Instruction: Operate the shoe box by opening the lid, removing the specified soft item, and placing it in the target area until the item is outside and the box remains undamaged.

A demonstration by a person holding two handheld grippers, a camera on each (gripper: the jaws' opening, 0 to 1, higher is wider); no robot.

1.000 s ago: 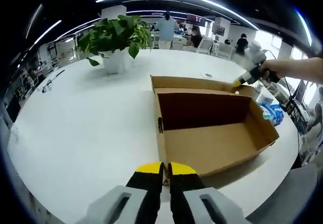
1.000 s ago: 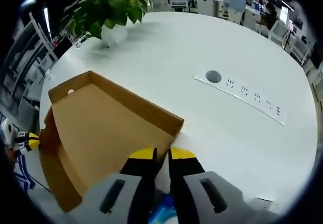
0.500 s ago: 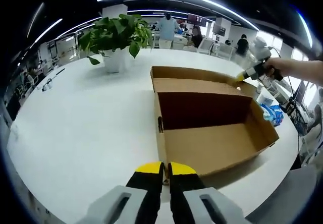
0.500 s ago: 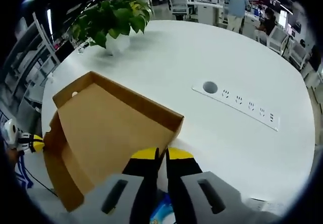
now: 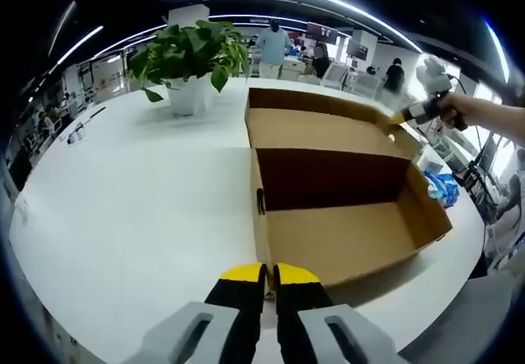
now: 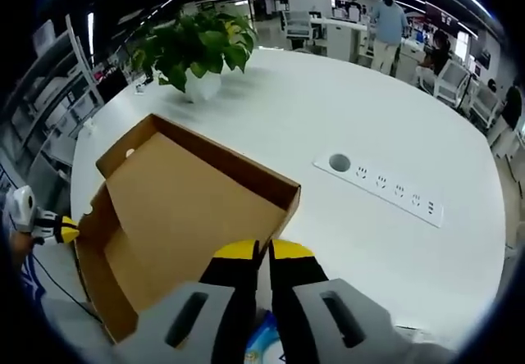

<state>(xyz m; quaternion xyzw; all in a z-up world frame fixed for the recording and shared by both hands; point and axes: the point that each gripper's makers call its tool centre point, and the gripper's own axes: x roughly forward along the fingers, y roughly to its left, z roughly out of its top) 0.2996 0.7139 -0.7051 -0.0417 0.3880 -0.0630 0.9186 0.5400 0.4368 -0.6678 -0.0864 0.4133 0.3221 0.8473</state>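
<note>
Box: open on the white bench point(image 5: 123, 208), lid point(image 5: 320, 130) folded back toward the plant point(image 5: 190, 52); box point(image 5: 344, 216) looks empty inside.
Right claw point(image 6: 262, 253): yellow tips pressed together on the lid's corner edge, holding it open, I judge.
Left claw point(image 5: 269, 275): tips together, gripping nothing, just short of the box's near corner.
Soft item: blue-white bag point(image 5: 443, 185) lies on the bench beyond the box's far end, nearer my right claw.
Box axis: runs left to right.
</note>
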